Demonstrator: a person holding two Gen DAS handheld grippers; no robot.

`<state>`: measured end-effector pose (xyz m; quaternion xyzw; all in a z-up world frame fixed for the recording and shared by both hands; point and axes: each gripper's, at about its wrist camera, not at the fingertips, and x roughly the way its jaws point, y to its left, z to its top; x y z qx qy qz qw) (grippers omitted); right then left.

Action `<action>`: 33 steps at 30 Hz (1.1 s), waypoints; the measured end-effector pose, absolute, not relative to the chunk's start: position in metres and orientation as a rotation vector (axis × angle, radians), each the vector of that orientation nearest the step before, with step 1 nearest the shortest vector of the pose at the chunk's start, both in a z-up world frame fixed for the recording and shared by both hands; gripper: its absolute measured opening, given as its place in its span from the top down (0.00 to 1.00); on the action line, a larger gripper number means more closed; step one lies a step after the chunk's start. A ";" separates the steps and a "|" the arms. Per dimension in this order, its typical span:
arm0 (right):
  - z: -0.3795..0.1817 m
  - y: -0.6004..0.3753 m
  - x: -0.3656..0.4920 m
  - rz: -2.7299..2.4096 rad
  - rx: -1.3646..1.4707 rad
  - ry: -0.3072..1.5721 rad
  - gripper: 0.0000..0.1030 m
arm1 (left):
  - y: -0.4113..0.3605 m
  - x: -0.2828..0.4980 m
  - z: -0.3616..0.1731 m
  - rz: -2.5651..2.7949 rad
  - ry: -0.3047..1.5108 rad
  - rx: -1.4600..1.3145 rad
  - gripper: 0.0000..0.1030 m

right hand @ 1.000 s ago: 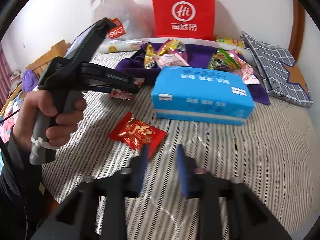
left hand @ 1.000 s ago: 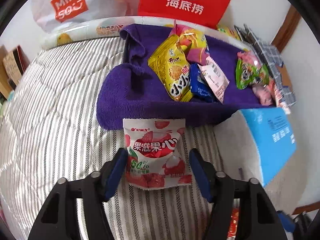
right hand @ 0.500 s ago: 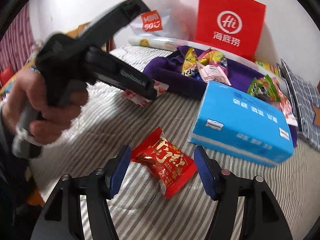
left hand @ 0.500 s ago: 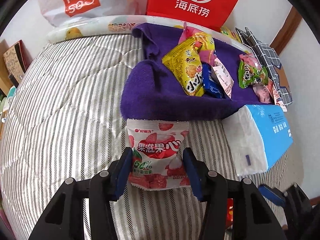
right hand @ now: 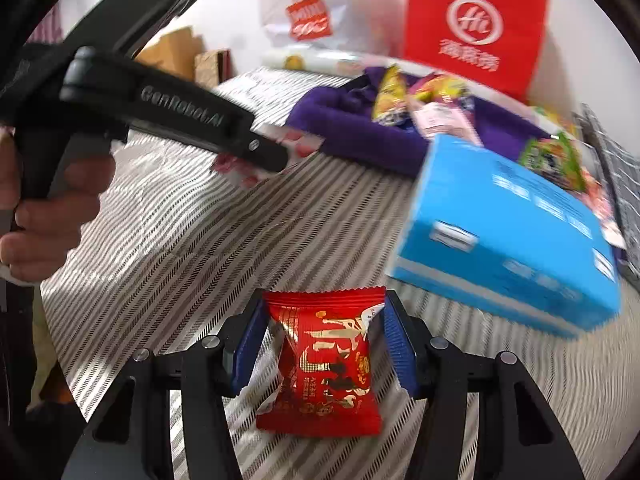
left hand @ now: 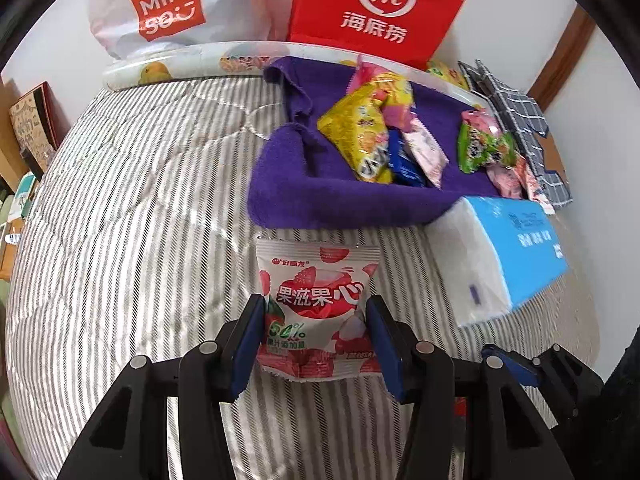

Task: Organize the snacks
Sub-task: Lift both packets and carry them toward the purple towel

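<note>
A white and pink lychee snack packet [left hand: 316, 304] lies on the striped bed, and my left gripper [left hand: 316, 340] is shut on its lower half, pads against both sides. It also shows in the right wrist view [right hand: 296, 148], under the left gripper's body [right hand: 180, 116]. A red snack packet [right hand: 324, 360] lies between the fingers of my right gripper [right hand: 324, 344], which stand close to its sides with small gaps. A purple towel [left hand: 304, 196] holds several snack packets [left hand: 364, 140].
A blue tissue pack [left hand: 504, 256] lies right of the lychee packet and also shows in the right wrist view [right hand: 512, 232]. A red paper bag [left hand: 380, 8] and a white Miniso bag [left hand: 160, 8] stand against the back wall. A checked cloth [left hand: 516, 112] lies far right.
My left gripper has closed from wide open onto the lychee packet. My right gripper has opened, moved forward, and now straddles the red packet, its fingers closing in.
</note>
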<state>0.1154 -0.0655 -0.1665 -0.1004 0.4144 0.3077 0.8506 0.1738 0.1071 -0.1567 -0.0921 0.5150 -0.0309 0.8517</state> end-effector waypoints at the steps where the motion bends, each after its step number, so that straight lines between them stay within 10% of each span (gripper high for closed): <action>1: -0.164 -0.072 0.111 0.634 -0.191 0.871 0.46 | 0.104 0.171 -0.156 -0.072 1.084 -0.193 0.52; 33: -0.191 -0.211 0.096 0.206 0.000 0.889 0.38 | 0.054 0.142 -0.178 -0.058 1.019 -0.119 0.48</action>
